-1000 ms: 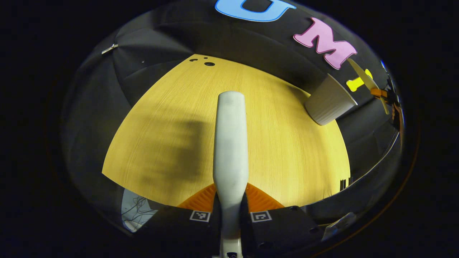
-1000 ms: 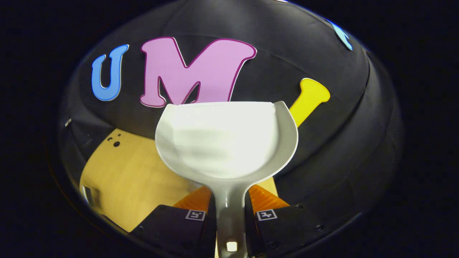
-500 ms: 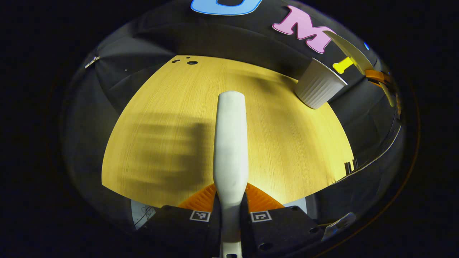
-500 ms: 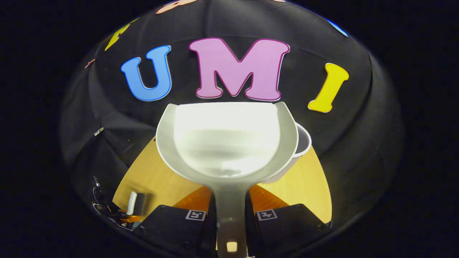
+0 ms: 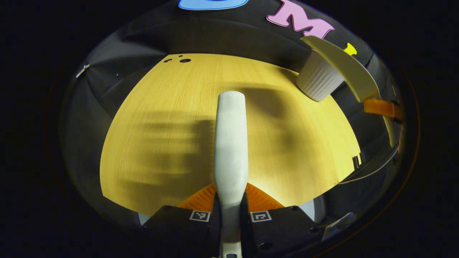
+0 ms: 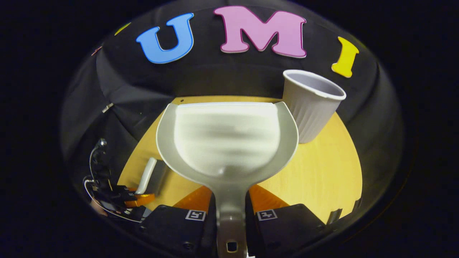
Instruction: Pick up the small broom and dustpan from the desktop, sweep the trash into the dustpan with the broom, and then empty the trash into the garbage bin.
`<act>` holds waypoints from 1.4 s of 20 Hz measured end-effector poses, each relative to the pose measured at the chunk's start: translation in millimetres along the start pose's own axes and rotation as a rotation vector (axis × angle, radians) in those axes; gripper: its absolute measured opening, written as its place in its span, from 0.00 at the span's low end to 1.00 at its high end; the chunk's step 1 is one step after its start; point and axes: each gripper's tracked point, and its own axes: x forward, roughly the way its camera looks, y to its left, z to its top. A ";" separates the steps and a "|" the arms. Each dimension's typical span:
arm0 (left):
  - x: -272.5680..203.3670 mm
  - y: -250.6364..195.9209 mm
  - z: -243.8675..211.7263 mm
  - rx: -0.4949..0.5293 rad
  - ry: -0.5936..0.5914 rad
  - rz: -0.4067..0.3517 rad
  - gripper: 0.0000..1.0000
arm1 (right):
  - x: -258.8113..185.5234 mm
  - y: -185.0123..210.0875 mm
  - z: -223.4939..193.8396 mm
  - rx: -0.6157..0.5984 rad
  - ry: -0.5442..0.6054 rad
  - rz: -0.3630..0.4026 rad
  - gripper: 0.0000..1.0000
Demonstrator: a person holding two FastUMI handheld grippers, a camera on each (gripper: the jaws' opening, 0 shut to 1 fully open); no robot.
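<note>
Holding: both tools gripped, up off the desktop; dumping step looks about done, a guess, since pan looks empty.
Desktop (image 5: 172, 107): 1, bare wood, below and ahead of both grippers; no trash seen on it.
Garbage bin (image 6: 310, 104): 1, white ribbed cup-shaped, upright, ahead-right of right gripper, just beyond pan's right edge; far right of left gripper in left gripper view (image 5: 317, 80).
Dustpan (image 6: 226, 139): 1, white plastic, handle clamped in right gripper (image 6: 231, 208), scoop straight ahead of fingers; likely light, stiff, smooth so could twist; best held on the handle close to scoop.
Broom (image 5: 231, 143): 1, pale handle clamped in left gripper (image 5: 231, 206), sticking fwd from fingers; bristles not visible. Likely light, rigid handle; grip mid-handle.
Grippers: 2, each clenched on its tool.
</note>
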 end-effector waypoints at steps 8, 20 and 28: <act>40.2 -10.6 8.7 0.041 0.068 0.060 0.27 | 20.9 -22.8 -59.3 0.033 0.194 -0.046 0.37; 84.1 -13.7 37.3 0.097 0.111 0.210 0.29 | 21.7 -17.2 -74.6 0.009 0.342 0.017 0.39; 68.1 -33.2 70.2 0.068 -0.055 0.236 0.95 | 12.3 -19.3 -71.5 0.016 0.348 0.081 0.99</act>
